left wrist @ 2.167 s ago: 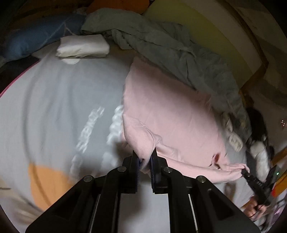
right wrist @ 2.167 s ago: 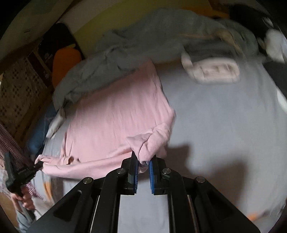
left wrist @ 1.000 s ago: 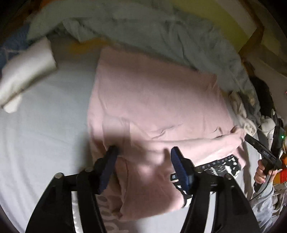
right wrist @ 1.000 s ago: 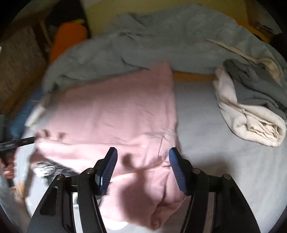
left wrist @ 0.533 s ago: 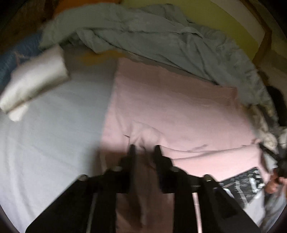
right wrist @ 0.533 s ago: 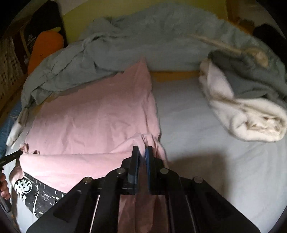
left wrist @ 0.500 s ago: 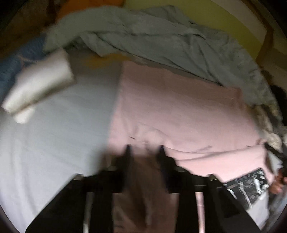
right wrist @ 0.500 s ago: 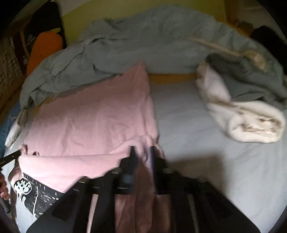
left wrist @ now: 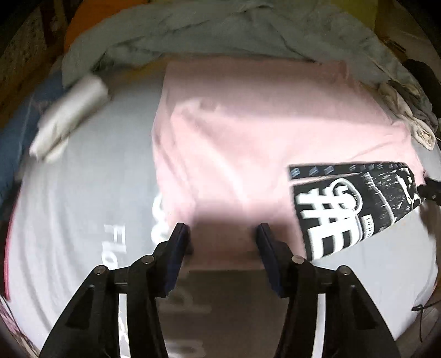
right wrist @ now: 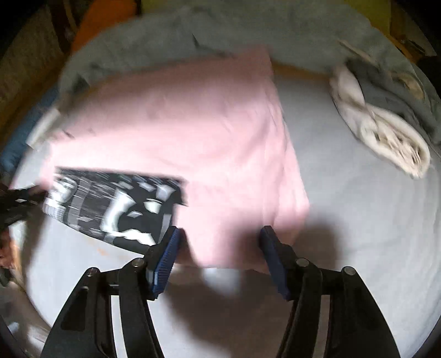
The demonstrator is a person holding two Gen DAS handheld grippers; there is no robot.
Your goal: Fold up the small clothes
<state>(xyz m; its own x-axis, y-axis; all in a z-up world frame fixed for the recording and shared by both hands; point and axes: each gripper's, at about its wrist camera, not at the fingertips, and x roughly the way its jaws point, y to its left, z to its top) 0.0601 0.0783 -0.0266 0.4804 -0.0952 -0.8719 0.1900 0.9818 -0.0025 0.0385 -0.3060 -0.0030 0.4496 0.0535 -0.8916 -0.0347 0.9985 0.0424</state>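
A pink shirt [left wrist: 248, 132] lies spread on the grey bed sheet [left wrist: 82, 192]. A black panel with white print [left wrist: 350, 209] shows along its near edge. My left gripper [left wrist: 222, 239] hovers over the shirt's near left part. Its jaws are opening, and the pads do not touch the pink cloth below them. In the right wrist view the same shirt [right wrist: 193, 124] and print [right wrist: 115, 203] appear. My right gripper [right wrist: 219, 239] hangs over the near right corner. Its jaws are opening too, free of the cloth. Each gripper's dark tip shows at the other view's edge.
A grey-green blanket [left wrist: 220, 30] is bunched along the back. A rolled white cloth [left wrist: 69, 110] lies left of the shirt, and a heap of cream and grey clothes [right wrist: 386, 132] lies to its right. An orange cushion [left wrist: 91, 16] and a blue pillow [left wrist: 11, 137] sit far left.
Both grippers, which pinched folds of the pink shirt a moment ago, now stand wide apart with the cloth let go. The shirt lies flatter and more of the black print shows.
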